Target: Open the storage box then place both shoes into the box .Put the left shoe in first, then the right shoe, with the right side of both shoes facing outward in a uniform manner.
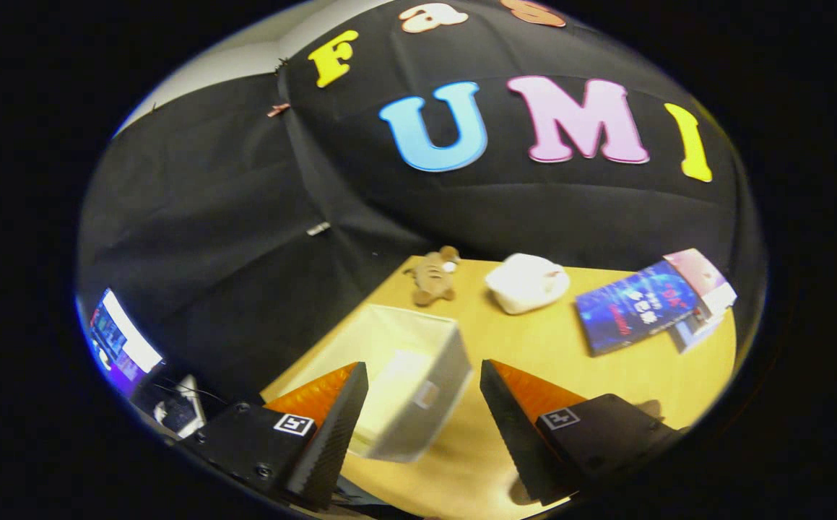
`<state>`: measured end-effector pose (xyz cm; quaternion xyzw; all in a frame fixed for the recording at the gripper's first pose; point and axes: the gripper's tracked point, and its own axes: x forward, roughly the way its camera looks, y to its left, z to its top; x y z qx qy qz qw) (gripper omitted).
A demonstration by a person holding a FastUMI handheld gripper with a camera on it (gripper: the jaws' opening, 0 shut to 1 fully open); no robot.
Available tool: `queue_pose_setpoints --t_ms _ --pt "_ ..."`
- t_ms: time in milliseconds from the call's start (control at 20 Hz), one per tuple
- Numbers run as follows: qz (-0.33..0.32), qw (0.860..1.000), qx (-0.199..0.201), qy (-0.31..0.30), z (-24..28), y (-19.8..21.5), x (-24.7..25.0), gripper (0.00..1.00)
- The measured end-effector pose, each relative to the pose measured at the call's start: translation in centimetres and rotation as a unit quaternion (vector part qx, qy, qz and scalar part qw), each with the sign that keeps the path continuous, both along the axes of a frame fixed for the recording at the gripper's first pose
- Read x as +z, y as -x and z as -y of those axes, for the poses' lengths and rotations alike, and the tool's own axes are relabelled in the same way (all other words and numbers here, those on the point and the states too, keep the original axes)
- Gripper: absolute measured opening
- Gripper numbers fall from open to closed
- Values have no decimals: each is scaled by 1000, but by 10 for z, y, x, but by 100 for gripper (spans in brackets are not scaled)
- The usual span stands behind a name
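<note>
Hovering tool [424, 375] spread empty, storage box [418, 375] on wooden table [591, 375]

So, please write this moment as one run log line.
gripper: open, empty, above table | storage box: open, empty, between fingers | shoes: unseen | step: reach shoe

your desk [534, 347] is a warm yellow wood tone. the storage box [418, 390] at its near left edge is pale grey-white. toward the far edge you have a brown plush toy [432, 278] and a white bundle [528, 282]; at the right edge, a deep blue book [631, 307] over a pink-and-white one [703, 278].
</note>
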<state>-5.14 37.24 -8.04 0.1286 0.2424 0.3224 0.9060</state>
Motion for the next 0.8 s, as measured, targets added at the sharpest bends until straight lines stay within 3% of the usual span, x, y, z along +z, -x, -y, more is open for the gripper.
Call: queue_pose_setpoints --t_ms 300,550,800 --pt "-76 991 -55 99 93 14 -117 97" --pt "-118 976 -59 175 127 21 -194 96" --pt "-144 962 -78 217 132 -1 -253 77"
